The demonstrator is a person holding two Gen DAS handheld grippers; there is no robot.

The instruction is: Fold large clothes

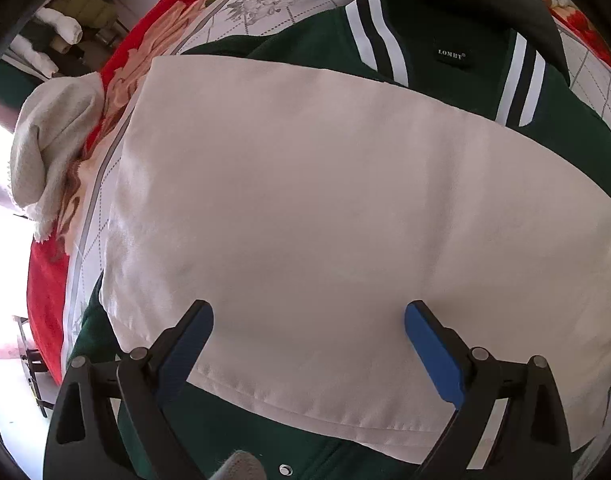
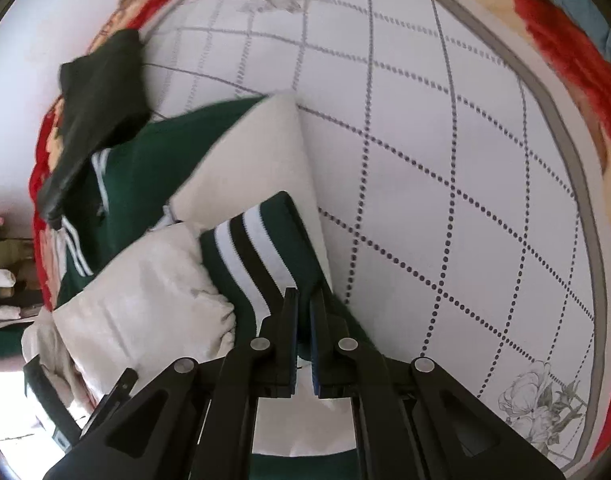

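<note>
A dark green varsity jacket [image 1: 445,36] with white sleeves and striped ribbed trim lies on the bed. In the left wrist view a white sleeve [image 1: 325,208] is folded across the green body, below the striped collar [image 1: 379,36]. My left gripper [image 1: 309,316] is open, hovering just over the sleeve's hemmed edge. In the right wrist view my right gripper [image 2: 303,304] is shut on the jacket's striped green cuff [image 2: 261,248], holding the other white sleeve [image 2: 261,152] above the jacket body [image 2: 153,168].
The bed sheet [image 2: 445,160] is white with a dotted grid, with a red floral border [image 2: 565,40]. A beige towel [image 1: 49,148] lies at the bed's left edge. A black garment [image 2: 101,92] lies beyond the jacket. Shelves with clothes [image 1: 65,20] stand at far left.
</note>
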